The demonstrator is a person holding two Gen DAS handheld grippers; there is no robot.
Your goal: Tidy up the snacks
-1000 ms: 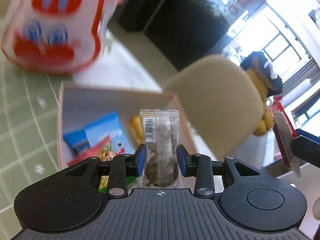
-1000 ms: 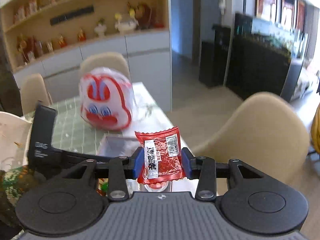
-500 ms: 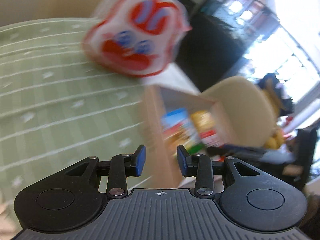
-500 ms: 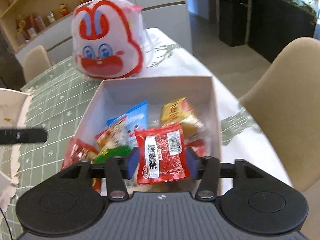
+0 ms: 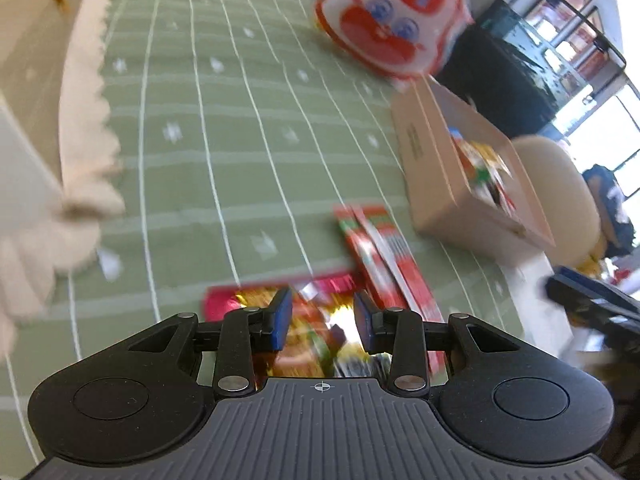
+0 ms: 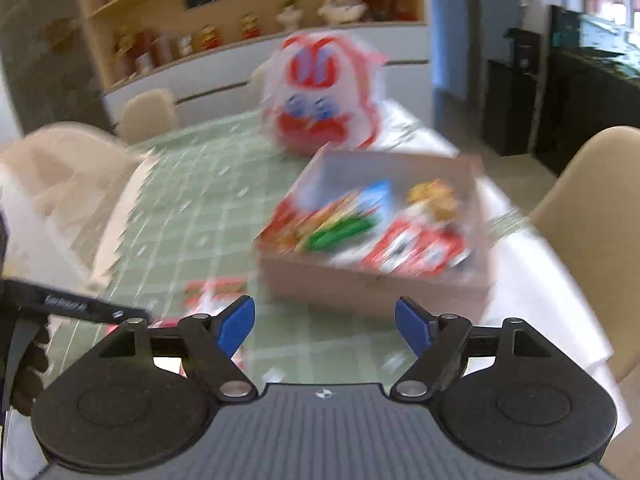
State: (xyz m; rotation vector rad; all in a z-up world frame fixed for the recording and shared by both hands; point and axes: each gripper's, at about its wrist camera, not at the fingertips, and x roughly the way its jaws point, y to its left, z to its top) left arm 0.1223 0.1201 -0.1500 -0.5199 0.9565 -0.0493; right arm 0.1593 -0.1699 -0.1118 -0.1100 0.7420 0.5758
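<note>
A cardboard box (image 6: 372, 284) holds several snack packets; it also shows in the left wrist view (image 5: 440, 184). The red packet (image 6: 420, 248) lies in the box. My right gripper (image 6: 325, 324) is open and empty, in front of the box. My left gripper (image 5: 322, 322) is open and empty, low over a shiny red and gold snack packet (image 5: 308, 332) on the green tablecloth. A red and green packet (image 5: 380, 256) lies beside it, between it and the box. Both views are blurred.
A white and red rabbit-face bag (image 6: 320, 96) stands behind the box, and it shows in the left wrist view (image 5: 392, 20). A beige chair (image 6: 592, 216) is at the table's right edge. A white fringed cloth (image 5: 84, 120) lies at the left.
My right gripper let go of the red packet into the box, opened wide and drew back. My left gripper dropped its dark packet earlier and swung left, down to the packets on the cloth.
</note>
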